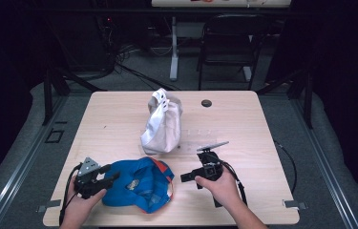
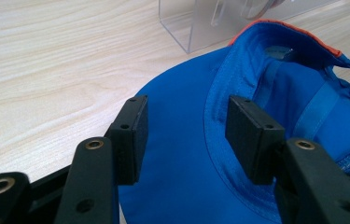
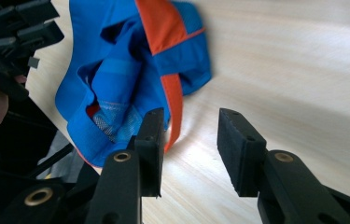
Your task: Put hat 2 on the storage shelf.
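Two grippers closing in on an upturned blue cap

The blue cap point(image 1: 138, 188) lies inside-up at the near edge of the table point(image 1: 119, 119), orange trim and strap showing. The left gripper point(image 2: 186, 126), jaws apart and holding nothing, straddles the brim; it should probably clamp there to steady the cap. The right gripper point(image 3: 189, 144), half open and empty, should aim for the orange strap point(image 3: 175, 100)
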Motion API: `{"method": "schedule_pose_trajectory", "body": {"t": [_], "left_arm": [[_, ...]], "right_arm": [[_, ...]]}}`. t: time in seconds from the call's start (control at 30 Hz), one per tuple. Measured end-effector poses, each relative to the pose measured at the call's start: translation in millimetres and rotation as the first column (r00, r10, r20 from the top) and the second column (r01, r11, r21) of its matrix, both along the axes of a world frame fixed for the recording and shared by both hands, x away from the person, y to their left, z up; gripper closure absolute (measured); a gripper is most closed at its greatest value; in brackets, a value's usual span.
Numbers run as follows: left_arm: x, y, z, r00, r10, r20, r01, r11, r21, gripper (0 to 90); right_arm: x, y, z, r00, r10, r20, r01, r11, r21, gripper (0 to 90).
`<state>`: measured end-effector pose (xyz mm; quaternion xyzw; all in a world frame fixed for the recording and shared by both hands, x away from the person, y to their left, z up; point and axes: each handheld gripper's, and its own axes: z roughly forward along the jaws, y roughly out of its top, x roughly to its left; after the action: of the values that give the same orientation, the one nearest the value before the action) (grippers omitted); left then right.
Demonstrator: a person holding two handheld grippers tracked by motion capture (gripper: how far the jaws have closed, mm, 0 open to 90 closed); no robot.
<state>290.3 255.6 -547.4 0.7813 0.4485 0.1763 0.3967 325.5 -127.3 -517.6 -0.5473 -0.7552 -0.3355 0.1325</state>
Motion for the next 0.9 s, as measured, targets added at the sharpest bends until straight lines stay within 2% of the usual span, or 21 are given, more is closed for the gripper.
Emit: {"method": "schedule_pose_trajectory", "body": {"t": [0.07,0.17,0.2,0.23,0.27,0.37,0.4,0.43,0.47,0.53,0.57,0.6,0.67,0.7,0.77,0.8,0.9], "left_arm": [[0.2,-0.7,-1.3,1.0,0.004,0.007,-0.004,1.0,-0.005,49.6],[0.1,-0.7,-1.6,1.0,0.005,0.006,-0.005,1.0,-0.004,49.6],[0.1,-0.7,-1.7,1.0,0.004,0.005,-0.004,1.0,-0.003,49.6],[0.1,-0.7,-1.7,1.0,0.004,0.005,-0.004,1.0,-0.003,49.6],[0.1,-0.8,-1.8,1.0,0.004,0.005,-0.004,1.0,-0.003,49.6],[-0.1,-0.6,-1.3,1.0,0.0,-0.002,0.0,1.0,0.004,49.7],[0.0,-0.4,-1.1,1.0,-0.005,-0.003,0.005,1.0,0.007,49.7],[0.0,-1.0,-1.8,1.0,0.0,0.005,0.0,1.0,0.002,49.7],[0.0,-0.9,-1.6,1.0,-0.004,0.002,0.004,1.0,0.002,49.7],[0.0,-0.9,-1.3,1.0,-0.004,-0.003,0.004,0.9999,0.009,49.7],[0.0,-0.9,-1.4,1.0,-0.004,-0.004,0.004,0.9999,0.01,49.7],[0.1,-0.9,-1.5,1.0,-0.005,-0.004,0.005,0.9999,0.012,49.6],[0.2,-1.2,-2.1,1.0,-0.005,-0.003,0.005,1.0,0.008,49.6],[0.1,-1.3,-1.9,1.0,-0.003,-0.003,0.003,0.9999,0.011,49.7],[0.1,-1.2,-1.9,1.0,-0.002,-0.004,0.002,0.9999,0.013,49.7],[0.1,-0.6,-1.5,1.0,0.0,-0.004,0.0,0.9999,0.011,49.7],[0.3,-0.8,-2.3,0.9999,0.007,0.008,-0.007,1.0,0.0,49.6]], "right_arm": [[-0.7,6.7,-11.0,0.9997,0.019,-0.014,-0.019,1.0,0.008,61.1],[-0.7,10.4,-16.8,0.9995,0.025,-0.018,-0.025,1.0,0.002,61.0],[-0.5,13.4,-19.3,0.9991,0.033,-0.027,-0.034,0.999,-0.042,61.0],[-0.5,13.4,-19.3,0.9991,0.033,-0.027,-0.034,0.999,-0.042,61.0],[-0.4,16.6,-23.6,0.9985,0.033,-0.043,-0.033,0.999,0.012,61.0],[1.2,21.2,-28.9,0.9987,0.035,-0.039,-0.033,0.999,0.035,61.0],[1.6,23.5,-30.2,0.997,0.037,-0.068,-0.035,0.999,0.031,60.8],[1.6,23.5,-30.2,0.997,0.037,-0.068,-0.035,0.999,0.031,60.8],[2.1,25.0,-33.1,0.9979,0.044,-0.048,-0.042,0.999,0.033,60.8],[2.0,28.3,-35.2,0.9964,0.052,-0.066,-0.051,0.998,0.023,60.7],[2.4,30.2,-37.9,0.9969,0.062,-0.049,-0.061,0.998,0.018,60.8],[2.4,32.5,-39.2,0.995,0.061,-0.079,-0.059,0.998,0.02,61.0],[3.1,33.4,-41.1,0.9955,0.065,-0.069,-0.063,0.998,0.022,61.0],[3.2,35.3,-42.6,0.995,0.051,-0.086,-0.049,0.998,0.032,61.0],[4.7,35.8,-45.8,0.994,0.067,-0.087,-0.063,0.997,0.042,61.0],[5.0,37.6,-47.9,0.9918,0.069,-0.108,-0.064,0.997,0.05,61.0],[5.2,39.7,-50.8,0.9913,0.075,-0.108,-0.069,0.996,0.05,60.9]]}}
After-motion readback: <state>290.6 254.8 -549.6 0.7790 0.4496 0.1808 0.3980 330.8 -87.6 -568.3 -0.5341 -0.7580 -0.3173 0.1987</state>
